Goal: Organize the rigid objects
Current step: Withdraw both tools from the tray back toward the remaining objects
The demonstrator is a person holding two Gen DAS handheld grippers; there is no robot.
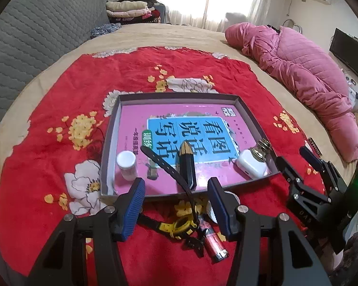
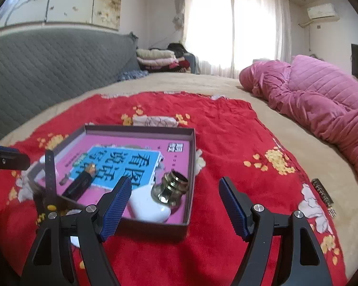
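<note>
Both our grippers, left gripper (image 1: 176, 205) and right gripper (image 2: 176, 209), have fingers spread wide, holding nothing. The yellow-and-black wristwatch (image 1: 179, 226) lies near the shallow grey cardboard box (image 1: 111, 128), strap draped over its near rim; we should pinch its yellow case squarely, then lift it inside.

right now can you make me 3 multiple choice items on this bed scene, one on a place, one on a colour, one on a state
1. Where does the white jar stand?
A. inside the box
B. on the pink quilt
C. on the grey headboard

2. What colour is the lighter lying before the box?
A. green
B. red
C. white

3. How do the left gripper's jaws stand?
A. shut on the lighter
B. shut on the jar
C. open, holding nothing

Answers:
1. A, it stands in the box's near left corner.
2. B, its body is red on the red cloth.
3. C, the blue pads are apart with nothing gripped.
</note>
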